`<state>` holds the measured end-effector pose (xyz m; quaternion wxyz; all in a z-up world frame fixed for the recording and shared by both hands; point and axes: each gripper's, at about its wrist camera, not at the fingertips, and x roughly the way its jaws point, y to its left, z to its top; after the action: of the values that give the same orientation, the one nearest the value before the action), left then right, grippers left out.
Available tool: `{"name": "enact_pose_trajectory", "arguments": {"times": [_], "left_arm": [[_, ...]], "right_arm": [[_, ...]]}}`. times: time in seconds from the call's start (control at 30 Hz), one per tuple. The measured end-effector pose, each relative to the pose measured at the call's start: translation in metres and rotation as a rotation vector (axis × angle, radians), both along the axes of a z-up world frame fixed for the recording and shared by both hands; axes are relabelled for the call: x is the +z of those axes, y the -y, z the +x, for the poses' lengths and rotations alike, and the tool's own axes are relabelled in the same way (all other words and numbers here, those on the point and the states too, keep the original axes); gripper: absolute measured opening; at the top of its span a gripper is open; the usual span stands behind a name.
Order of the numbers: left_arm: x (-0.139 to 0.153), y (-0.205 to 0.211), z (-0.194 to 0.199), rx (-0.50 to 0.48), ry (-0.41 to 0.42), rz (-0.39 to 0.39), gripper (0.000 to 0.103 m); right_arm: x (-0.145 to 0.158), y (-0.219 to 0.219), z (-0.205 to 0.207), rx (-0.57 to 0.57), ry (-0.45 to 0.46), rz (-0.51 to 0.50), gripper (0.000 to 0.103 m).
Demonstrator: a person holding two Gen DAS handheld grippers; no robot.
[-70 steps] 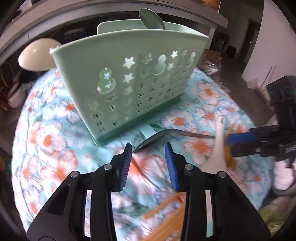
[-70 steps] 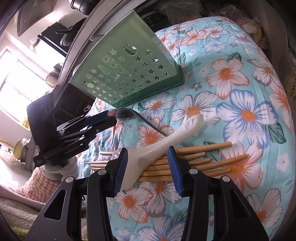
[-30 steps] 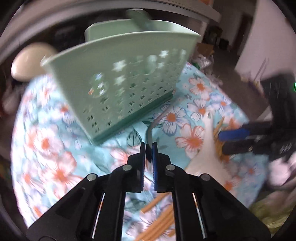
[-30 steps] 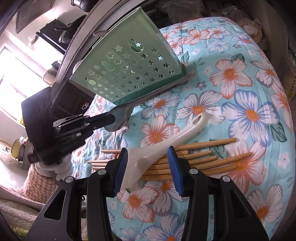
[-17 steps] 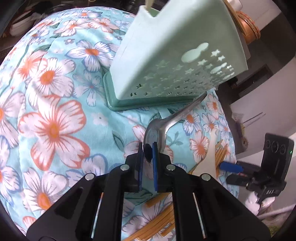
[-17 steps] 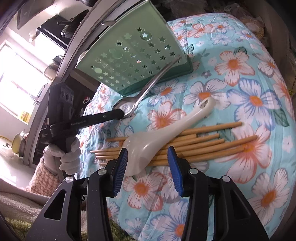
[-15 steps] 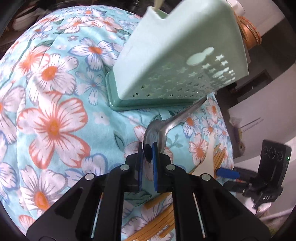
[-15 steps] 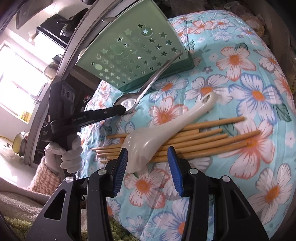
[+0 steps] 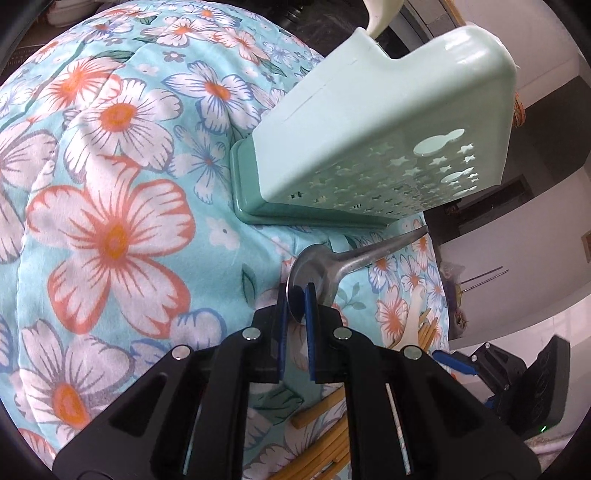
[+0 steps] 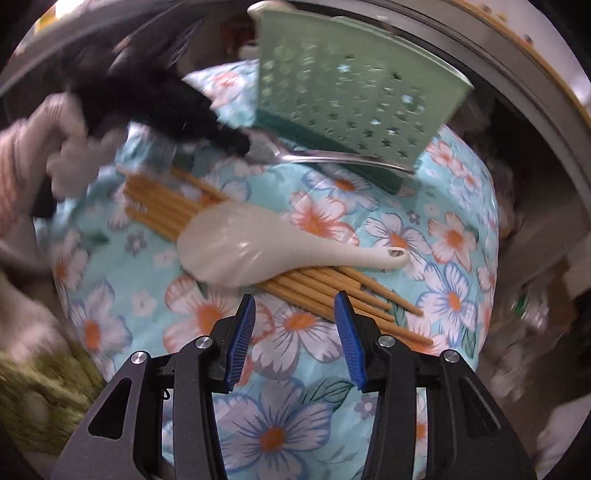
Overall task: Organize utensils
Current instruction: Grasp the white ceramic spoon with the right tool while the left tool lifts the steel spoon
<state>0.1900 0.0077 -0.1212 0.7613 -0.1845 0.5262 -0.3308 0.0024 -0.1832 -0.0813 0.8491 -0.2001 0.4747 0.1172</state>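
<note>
My left gripper [image 9: 296,295] is shut on the bowl of a metal spoon [image 9: 354,260], whose handle points right along the foot of the mint green utensil holder [image 9: 388,144]. In the right wrist view that spoon [image 10: 332,157] hangs before the holder [image 10: 354,92], held by the left gripper [image 10: 236,142]. My right gripper [image 10: 293,328] stands open above the cloth, just short of a white rice paddle [image 10: 258,247] that lies across a bundle of wooden chopsticks [image 10: 332,291]. Nothing is between its pads.
A floral turquoise cloth [image 9: 110,184] covers the rounded table. A gloved hand [image 10: 74,147] grips the left tool at the upper left. The chopsticks [image 9: 325,454] and the right gripper [image 9: 454,362] show at the bottom right of the left wrist view. A cream utensil [image 9: 382,14] stands in the holder.
The left gripper has rolled and dropped with the spoon, so the holder now sits upper right. The right gripper has swung round; the paddle and chopsticks now lie ahead of its pads, not between them.
</note>
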Motion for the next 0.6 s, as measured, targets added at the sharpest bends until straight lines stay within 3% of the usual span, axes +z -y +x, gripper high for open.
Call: {"name": "enact_pose_trajectory", "arguments": {"times": [0.2, 0.6], "left_arm": [[-0.001, -0.007, 0.002, 0.010, -0.007, -0.018, 0.009], [0.000, -0.014, 0.003, 0.010, -0.006, -0.018, 0.009]], "right_arm": [[-0.013, -0.035, -0.013, 0.145, 0.085, -0.235, 0.044], [0.010, -0.052, 0.003, 0.148, 0.200, -0.217, 0.044]]}}
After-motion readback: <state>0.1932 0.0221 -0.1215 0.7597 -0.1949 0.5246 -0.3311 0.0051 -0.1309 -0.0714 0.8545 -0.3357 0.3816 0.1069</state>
